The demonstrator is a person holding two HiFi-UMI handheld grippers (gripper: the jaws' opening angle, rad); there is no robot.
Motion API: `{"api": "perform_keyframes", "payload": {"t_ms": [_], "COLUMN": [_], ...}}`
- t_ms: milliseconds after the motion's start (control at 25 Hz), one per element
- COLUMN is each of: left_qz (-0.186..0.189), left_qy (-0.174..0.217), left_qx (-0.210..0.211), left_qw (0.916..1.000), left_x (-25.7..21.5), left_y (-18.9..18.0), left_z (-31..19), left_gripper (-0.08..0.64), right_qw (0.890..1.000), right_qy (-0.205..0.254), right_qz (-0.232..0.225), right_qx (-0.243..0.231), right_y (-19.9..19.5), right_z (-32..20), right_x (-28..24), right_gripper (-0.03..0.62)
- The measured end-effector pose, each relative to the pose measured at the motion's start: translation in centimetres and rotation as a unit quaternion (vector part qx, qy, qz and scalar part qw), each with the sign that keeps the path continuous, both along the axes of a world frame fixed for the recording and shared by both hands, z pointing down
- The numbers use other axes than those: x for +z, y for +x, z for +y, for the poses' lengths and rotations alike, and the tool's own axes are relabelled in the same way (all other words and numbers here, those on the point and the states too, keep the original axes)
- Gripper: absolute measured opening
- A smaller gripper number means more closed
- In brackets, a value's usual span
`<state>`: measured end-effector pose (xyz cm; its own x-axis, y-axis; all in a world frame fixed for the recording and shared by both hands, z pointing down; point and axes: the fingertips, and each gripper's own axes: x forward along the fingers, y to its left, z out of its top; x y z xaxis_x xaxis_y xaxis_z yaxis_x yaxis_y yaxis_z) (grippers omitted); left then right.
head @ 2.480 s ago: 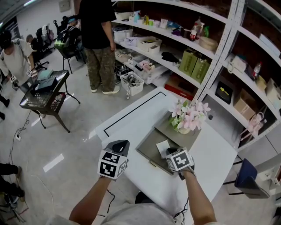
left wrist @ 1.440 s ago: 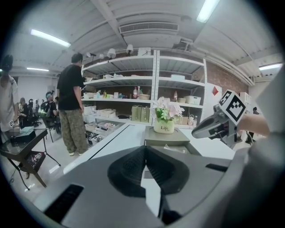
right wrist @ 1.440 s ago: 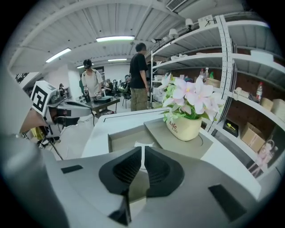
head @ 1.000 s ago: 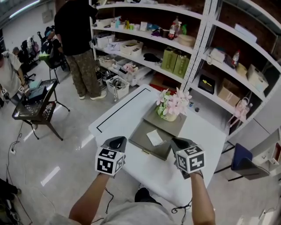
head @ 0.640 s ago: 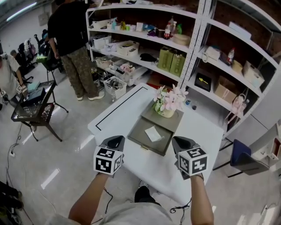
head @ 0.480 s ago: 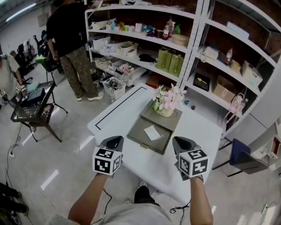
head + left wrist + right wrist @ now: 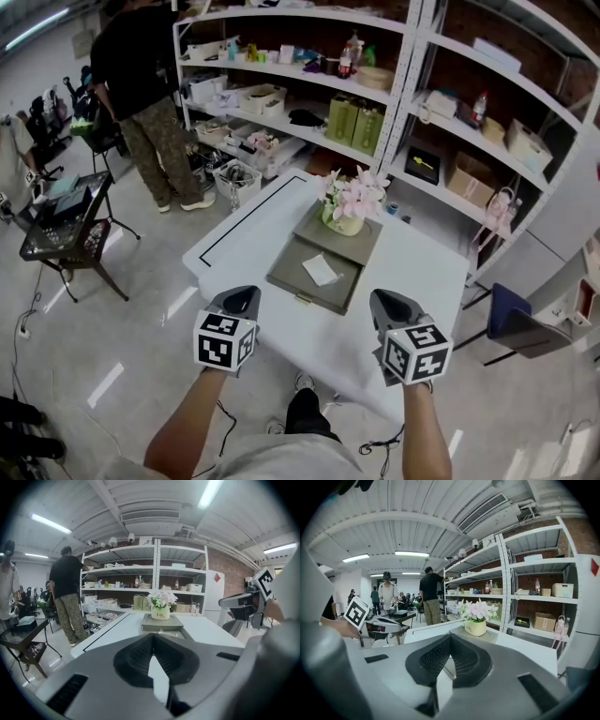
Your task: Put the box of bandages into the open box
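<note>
White bench (image 7: 412, 281) carries the grey open box (image 7: 286, 281), with a flower pot (image 7: 343, 223) marked "Life" standing on its far part. The box of bandages (image 7: 321, 270) already lies flat inside, slightly askew, ahead of and between both grippers and well apart from each. The left gripper (image 7: 236, 302) and right gripper (image 7: 389, 307) hover at the near edge, fingers together on nothing. The right looks marginally nearer.

Bright, even light comes from ceiling strip lamps (image 7: 212, 490), blown out white in both gripper views. The glossy floor (image 7: 105, 383) mirrors them as pale streaks; shadows are soft. Fisheye bends the shelves (image 7: 404, 66) and blackens corners. Left tongs (image 7: 152, 639) and right tongs (image 7: 449, 640) sit close, unfocused
</note>
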<state>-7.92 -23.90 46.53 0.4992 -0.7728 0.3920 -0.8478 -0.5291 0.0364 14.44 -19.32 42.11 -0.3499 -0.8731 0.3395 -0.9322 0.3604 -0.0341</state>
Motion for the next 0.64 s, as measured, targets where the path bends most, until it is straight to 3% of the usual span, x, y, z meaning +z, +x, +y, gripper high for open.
{"api": "perform_keyframes", "payload": {"t_ms": [640], "left_qz": [0.0], "left_qy": [0.004], "left_qx": [0.006], "left_qw": [1.0], "left_x": [-0.3], "left_y": [-0.5], "left_z": [1.2], "left_gripper": [0.003], "right_qw": [1.0], "right_qy": [0.017], "right_qz": [-0.002], "right_qx": [0.016], "right_y": [0.1], "right_z": [1.8], "right_x": [-0.4], "right_gripper": [0.003]}}
